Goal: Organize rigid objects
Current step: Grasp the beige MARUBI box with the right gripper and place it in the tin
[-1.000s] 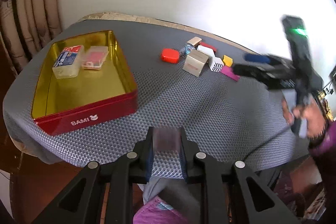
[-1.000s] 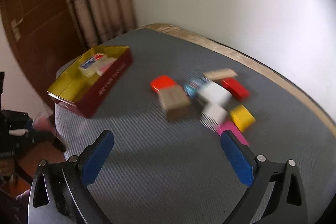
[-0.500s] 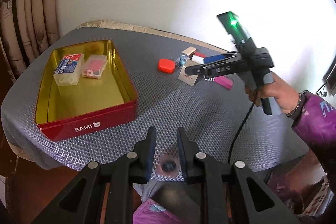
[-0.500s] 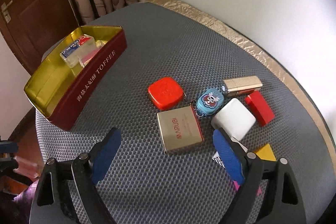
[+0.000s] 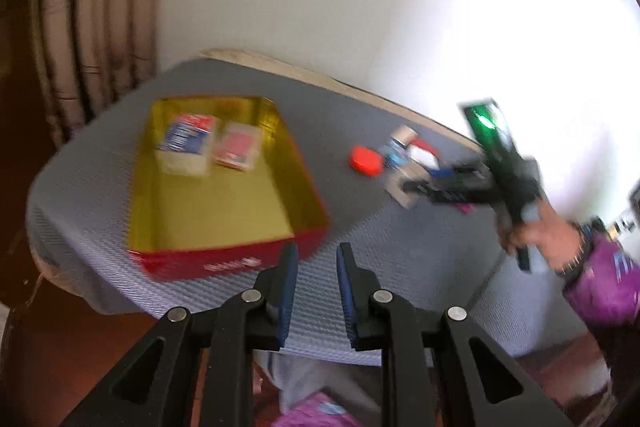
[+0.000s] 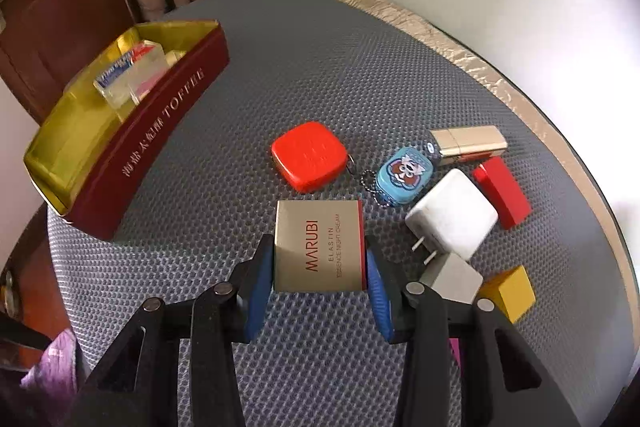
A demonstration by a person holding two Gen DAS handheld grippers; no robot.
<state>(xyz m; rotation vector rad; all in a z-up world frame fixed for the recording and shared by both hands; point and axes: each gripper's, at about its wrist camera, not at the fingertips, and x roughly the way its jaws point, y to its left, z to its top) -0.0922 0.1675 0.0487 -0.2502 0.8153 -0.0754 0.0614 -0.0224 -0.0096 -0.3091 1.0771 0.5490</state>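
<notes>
Grey mesh table [image 6: 320, 39]; right gripper [image 6: 320, 267] clamps gold MARUBI box [image 6: 320, 243]; left gripper [image 5: 317, 267] slightly parted, empty; TOFFEE tin [image 6: 160, 131].

Gold MARUBI box [image 6: 320, 245]; red tin [image 6: 160, 131], gold inside; grey honeycomb mat [image 6: 320, 67].

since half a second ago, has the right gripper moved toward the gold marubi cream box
Yes. The right gripper has come forward and its blue pads now flank the gold Marubi cream box, which lies in the same spot beside the red square case.

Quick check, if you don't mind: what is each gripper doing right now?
Left gripper: slightly open, holding nothing.
Right gripper: closed on the sides of the gold MARUBI box, which sits on the table.
</notes>
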